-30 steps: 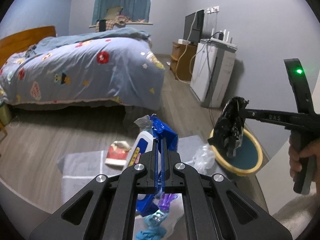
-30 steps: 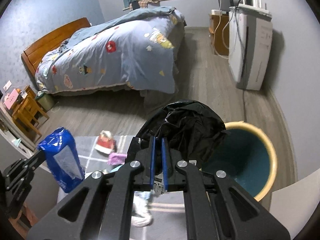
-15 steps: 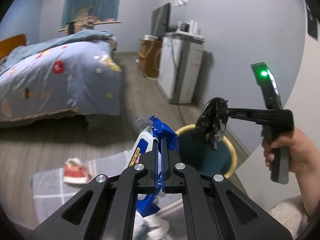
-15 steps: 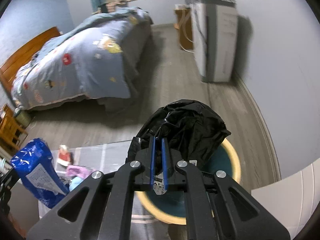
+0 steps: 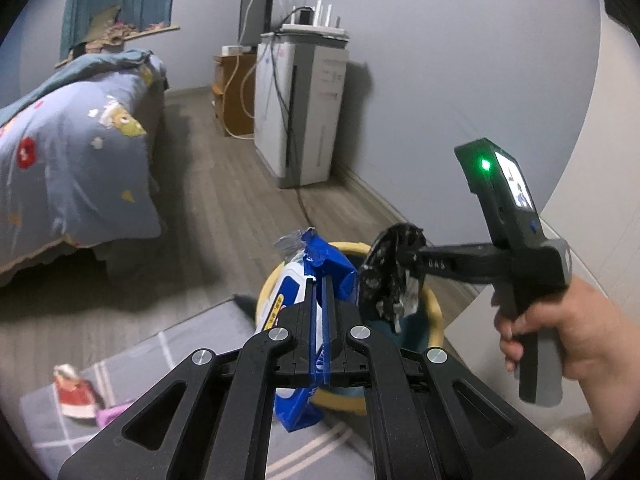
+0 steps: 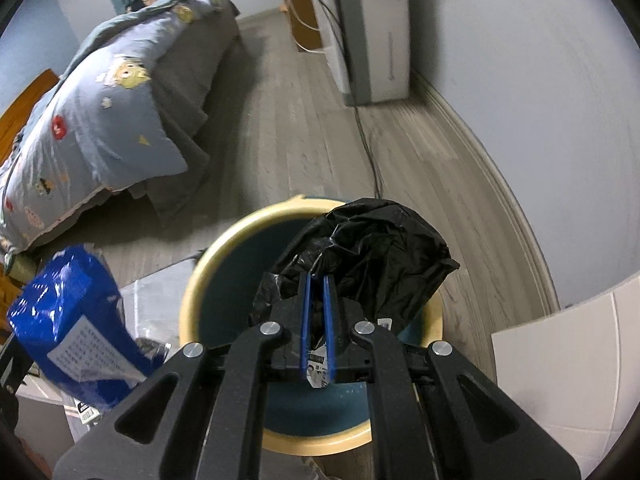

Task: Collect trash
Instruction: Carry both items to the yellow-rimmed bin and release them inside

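My left gripper (image 5: 319, 280) is shut on a blue and white snack wrapper (image 5: 296, 276) and holds it at the near left side of the bin. The wrapper also shows in the right wrist view (image 6: 72, 320). My right gripper (image 6: 316, 280) is shut on a crumpled black plastic bag (image 6: 372, 248) and holds it above the open bin. The bin (image 6: 216, 256) is round, with a yellow rim and a teal inside. In the left wrist view the right gripper (image 5: 400, 264) holds the bag (image 5: 390, 276) over the bin's rim (image 5: 434, 320).
A grey mat (image 5: 160, 360) on the wooden floor holds a red and white packet (image 5: 74, 394) and a purple scrap (image 5: 112, 414). A bed with a blue quilt (image 5: 68, 152) stands to the left. A white appliance (image 5: 304, 108) with a cable stands by the wall.
Both grippers have moved right toward the bin. The black bag now hangs over the bin's opening, and the blue wrapper has come up to the bin's left side.
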### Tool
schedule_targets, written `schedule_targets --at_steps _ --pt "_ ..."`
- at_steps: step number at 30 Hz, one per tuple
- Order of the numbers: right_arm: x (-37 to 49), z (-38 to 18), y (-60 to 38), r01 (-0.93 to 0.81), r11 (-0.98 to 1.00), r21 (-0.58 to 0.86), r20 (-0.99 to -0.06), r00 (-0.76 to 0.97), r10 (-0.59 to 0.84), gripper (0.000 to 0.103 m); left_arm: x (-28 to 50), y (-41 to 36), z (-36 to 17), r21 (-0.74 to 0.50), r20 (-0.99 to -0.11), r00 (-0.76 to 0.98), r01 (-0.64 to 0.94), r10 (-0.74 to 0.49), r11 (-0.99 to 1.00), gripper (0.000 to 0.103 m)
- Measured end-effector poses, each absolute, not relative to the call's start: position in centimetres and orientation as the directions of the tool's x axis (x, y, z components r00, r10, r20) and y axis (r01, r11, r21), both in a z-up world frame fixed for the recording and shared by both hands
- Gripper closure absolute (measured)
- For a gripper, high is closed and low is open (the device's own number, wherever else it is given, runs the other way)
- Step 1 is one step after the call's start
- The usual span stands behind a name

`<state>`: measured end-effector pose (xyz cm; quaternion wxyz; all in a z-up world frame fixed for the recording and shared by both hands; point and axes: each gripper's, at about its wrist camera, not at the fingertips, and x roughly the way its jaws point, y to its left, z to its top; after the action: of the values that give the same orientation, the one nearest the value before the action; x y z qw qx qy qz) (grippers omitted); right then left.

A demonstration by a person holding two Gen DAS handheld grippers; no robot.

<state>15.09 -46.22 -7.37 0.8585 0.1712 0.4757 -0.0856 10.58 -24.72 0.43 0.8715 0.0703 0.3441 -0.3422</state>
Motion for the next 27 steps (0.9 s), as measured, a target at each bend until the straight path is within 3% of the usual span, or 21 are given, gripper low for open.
schedule_targets --at_steps 8,13,17,20,21,23,25,27 --pt "15.2 -8.9 -47.2 0.343 0.909 0.237 -0.863 0.504 0.035 0.097 13.1 -26.7 -2.1 -0.136 -0.676 0.515 0.616 -0.527 0.776 0.100" --pt "15.3 -8.8 -47.1 0.328 0.912 0.245 -0.861 0.506 0.049 0.096 13.5 -26.1 -2.8 -0.150 -0.683 0.518 0.591 -0.515 0.793 0.088" --pt "15.2 -8.8 -47.1 0.327 0.912 0.247 -0.861 0.505 0.052 0.096 13.5 -25.3 -3.1 -0.150 -0.688 0.521 0.579 -0.505 0.802 0.085" --pt "15.4 -8.8 -46.7 0.316 0.915 0.249 -0.862 0.503 0.061 0.095 13.3 -24.9 -2.9 -0.126 -0.686 0.537 0.577 -0.491 0.807 0.073" --pt "15.4 -8.8 -46.6 0.311 0.915 0.256 -0.861 0.504 0.069 0.095 13.1 -24.7 -2.8 -0.113 -0.684 0.545 0.577 -0.485 0.809 0.064" --pt "15.6 -8.7 -46.2 0.298 0.913 0.279 -0.855 0.510 0.095 0.084 12.6 -24.4 -2.4 -0.081 -0.678 0.563 0.582 -0.473 0.809 0.054" --pt "15.6 -8.5 -45.9 0.295 0.914 0.278 -0.852 0.515 0.093 0.049 12.2 -23.9 -2.0 -0.048 -0.673 0.581 0.583 -0.457 0.811 0.041" --pt "15.5 -8.1 -45.5 0.293 0.915 0.277 -0.849 0.521 0.091 0.044 12.0 -23.2 -1.8 -0.027 -0.669 0.596 0.577 -0.444 0.816 0.031"
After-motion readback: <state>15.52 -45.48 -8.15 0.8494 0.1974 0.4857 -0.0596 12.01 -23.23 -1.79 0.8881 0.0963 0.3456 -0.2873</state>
